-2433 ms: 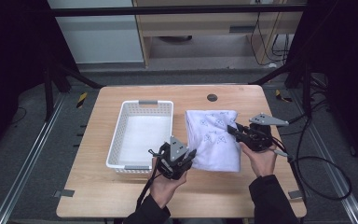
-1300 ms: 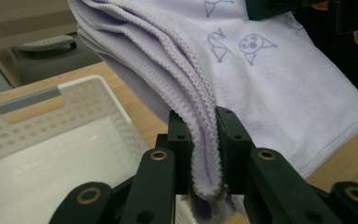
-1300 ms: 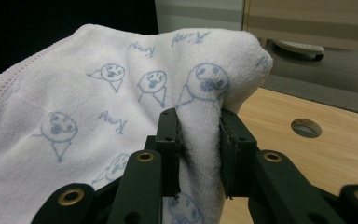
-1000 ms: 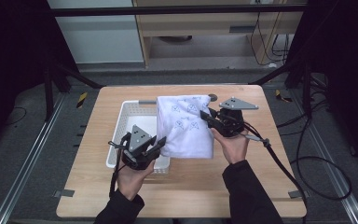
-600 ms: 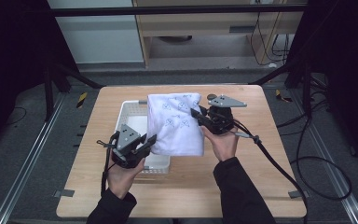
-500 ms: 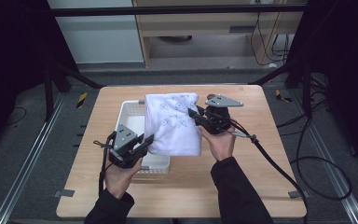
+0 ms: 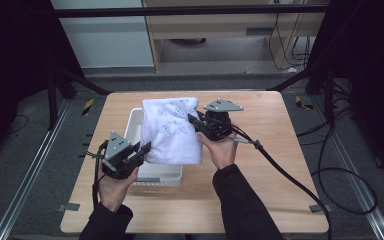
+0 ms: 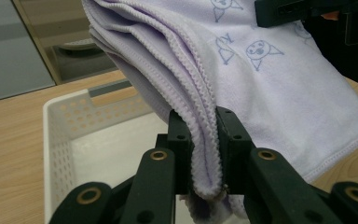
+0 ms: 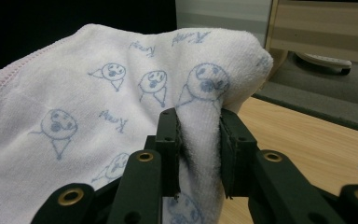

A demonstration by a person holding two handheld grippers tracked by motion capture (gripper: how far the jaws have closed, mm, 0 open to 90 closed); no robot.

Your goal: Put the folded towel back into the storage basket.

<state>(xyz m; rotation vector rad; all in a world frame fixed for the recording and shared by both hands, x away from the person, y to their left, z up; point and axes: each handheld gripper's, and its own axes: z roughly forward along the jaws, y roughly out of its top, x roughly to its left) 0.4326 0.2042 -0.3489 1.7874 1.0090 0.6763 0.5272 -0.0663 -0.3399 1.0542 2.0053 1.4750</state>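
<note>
Both grippers are clamping the folded towel (image 7: pixel 172 131) — the left gripper (image 7: pixel 141 150) is pinching the stacked hemmed edges at the near corner, the right gripper (image 7: pixel 194 121) is biting a thick fold on the far right side. In both gripper views the jaws are closed hard on cloth, with no gap showing between pads and fabric.

The towel is hanging between the two grippers, stretched above the white basket (image 7: pixel 156 174), which is sitting directly under and just beyond the left gripper's jaws. The basket is looking empty inside, as far as the left gripper view is showing.

Judging the step as lowering the towel into the basket:
- keeping both grips tight until the cloth is resting on the basket floor
- bringing the right gripper over the basket wall — its side of the towel is hanging outside the rim, over the table (image 7: pixel 275 165)
- keeping both ends level so the fold is not slumping open
- letting go of both at once, not one first, or the layers are likely sliding apart

Risk: the trailing edge is draping over the near rim and could be catching there.

Count: one towel, one basket, two grippers, one table.
</note>
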